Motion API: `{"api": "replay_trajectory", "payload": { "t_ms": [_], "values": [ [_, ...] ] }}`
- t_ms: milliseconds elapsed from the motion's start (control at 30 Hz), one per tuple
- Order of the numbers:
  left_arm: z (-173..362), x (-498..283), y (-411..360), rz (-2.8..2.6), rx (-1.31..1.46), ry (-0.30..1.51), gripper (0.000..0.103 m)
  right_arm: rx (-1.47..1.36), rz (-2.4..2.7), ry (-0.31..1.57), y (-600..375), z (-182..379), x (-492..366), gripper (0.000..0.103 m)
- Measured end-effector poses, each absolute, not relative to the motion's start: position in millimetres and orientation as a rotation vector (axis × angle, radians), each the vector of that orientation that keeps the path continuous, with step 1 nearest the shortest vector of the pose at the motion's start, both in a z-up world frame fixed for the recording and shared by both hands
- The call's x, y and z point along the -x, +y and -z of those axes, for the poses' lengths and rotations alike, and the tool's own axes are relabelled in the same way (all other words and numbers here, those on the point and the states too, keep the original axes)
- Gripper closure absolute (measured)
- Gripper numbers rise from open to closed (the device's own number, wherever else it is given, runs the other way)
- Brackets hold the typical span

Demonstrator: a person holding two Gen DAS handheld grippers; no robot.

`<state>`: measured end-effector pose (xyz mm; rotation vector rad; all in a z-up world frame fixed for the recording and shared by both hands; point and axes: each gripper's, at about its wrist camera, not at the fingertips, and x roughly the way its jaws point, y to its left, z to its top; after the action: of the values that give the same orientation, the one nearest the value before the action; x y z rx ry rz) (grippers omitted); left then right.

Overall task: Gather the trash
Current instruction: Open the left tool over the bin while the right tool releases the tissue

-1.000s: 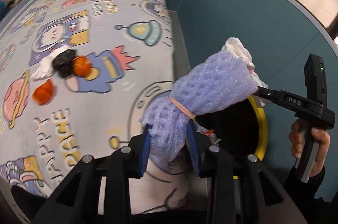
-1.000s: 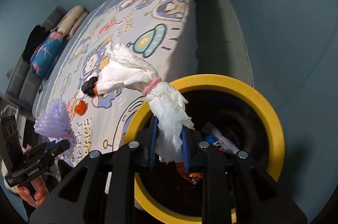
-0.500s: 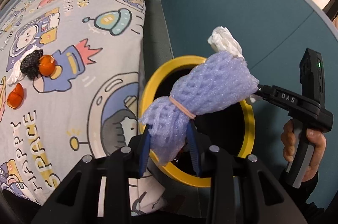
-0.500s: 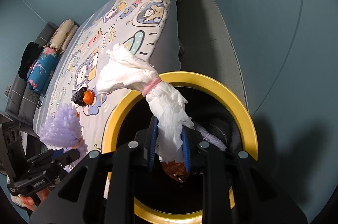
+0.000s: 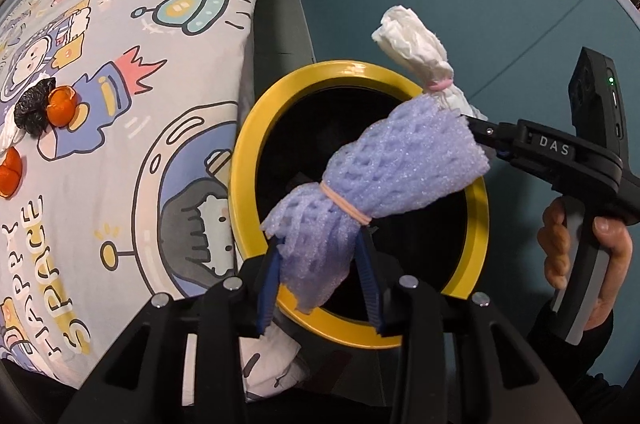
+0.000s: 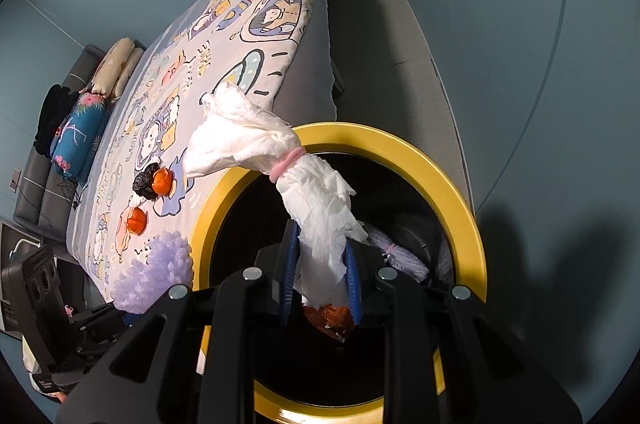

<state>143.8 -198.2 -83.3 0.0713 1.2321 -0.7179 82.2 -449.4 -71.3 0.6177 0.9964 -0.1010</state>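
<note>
Your left gripper [image 5: 318, 270] has the lilac foam-net bundle tied with a tan rubber band [image 5: 384, 180] between its blue pads [image 5: 267, 282]; the jaws are opening, though the left pad remains against the foam's lower end while a sliver of gap shows at the right pad. The bundle leans up and to the right beyond the fingertips, above the mouth of the round black bin with a yellow rim [image 5: 256, 128], which lies directly past your fingers.

Your right gripper [image 6: 322, 276] is clamped on the lower end of the white crumpled tissue bundle cinched with a pink band [image 6: 296, 184]. This bundle rises up and to the left from the fingertips, its top reaching over the bin's far rim [image 6: 448, 184]. Below the fingertips, inside the bin, lie an orange scrap [image 6: 330, 318] and, to the right of the fingers, another lilac foam piece [image 6: 396, 256].

To the left of both pairs of fingers stretches the bed with a space-cartoon printed sheet [image 5: 120, 104]. On it, well apart from the fingers, rest two orange peel pieces [image 6: 138, 220] and a black crumpled wad [image 6: 146, 182]; the wad touches the farther peel.
</note>
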Motion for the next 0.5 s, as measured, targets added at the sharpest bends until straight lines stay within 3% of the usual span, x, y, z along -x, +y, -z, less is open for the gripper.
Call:
{"api": "replay_trajectory", "payload": {
  "t_ms": [100, 333, 500],
  "values": [
    [80, -142, -199, 0.726, -0.060, 1.217, 0.068, -0.627, 0.098, 0.991, -452, 71, -83, 0.081],
    [75, -139, -200, 0.757, -0.027, 1.199, 0.048, -0.660, 0.105, 0.959, -461, 66, -78, 0.061],
    [73, -143, -194, 0.782, 0.016, 1.191, 0.034, -0.665, 0.107, 0.943, -463, 61, -77, 0.061]
  ]
}}
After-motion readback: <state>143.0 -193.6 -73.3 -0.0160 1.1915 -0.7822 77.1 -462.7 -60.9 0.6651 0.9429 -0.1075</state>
